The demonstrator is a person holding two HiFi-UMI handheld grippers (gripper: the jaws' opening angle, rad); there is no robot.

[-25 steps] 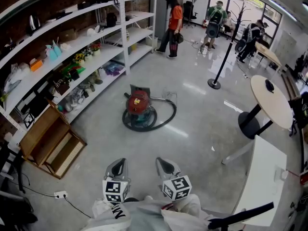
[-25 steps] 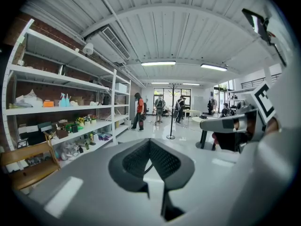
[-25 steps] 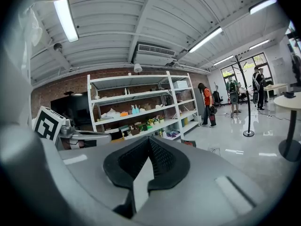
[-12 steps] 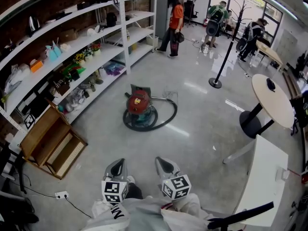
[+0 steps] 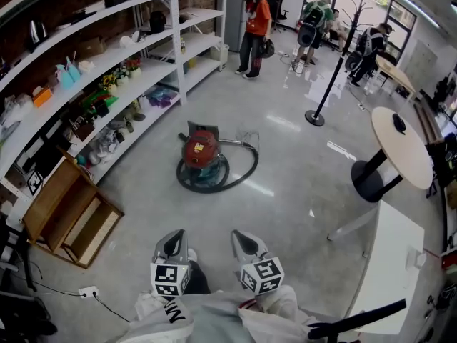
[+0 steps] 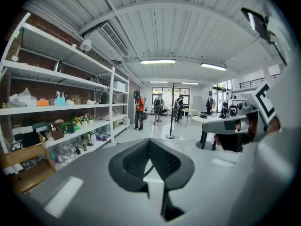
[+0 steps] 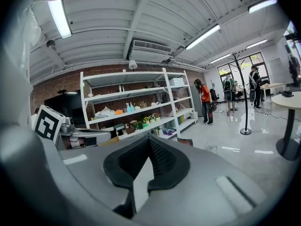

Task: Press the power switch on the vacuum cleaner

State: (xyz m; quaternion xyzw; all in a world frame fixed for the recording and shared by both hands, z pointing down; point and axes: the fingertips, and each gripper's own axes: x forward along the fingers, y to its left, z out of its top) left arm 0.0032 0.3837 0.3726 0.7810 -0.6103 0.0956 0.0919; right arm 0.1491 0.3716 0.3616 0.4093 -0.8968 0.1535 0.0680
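Red drum-shaped vacuum cleaner (image 5: 202, 156) sits near the white metal shelving (image 5: 178, 56), left gripper (image 5: 173, 244) and right gripper (image 5: 246, 243) clenched empty well back from it, and it's heavy and rigid, I'd say, so poke its top switch.

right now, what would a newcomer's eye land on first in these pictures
The red vacuum cleaner stands alone on the glossy floor mid-frame in the head view, its dark hose looped round its base. Low in front, the left gripper and right gripper sit side by side, jaws together and empty, well short of it. White shelving crowded with small items runs along the left.
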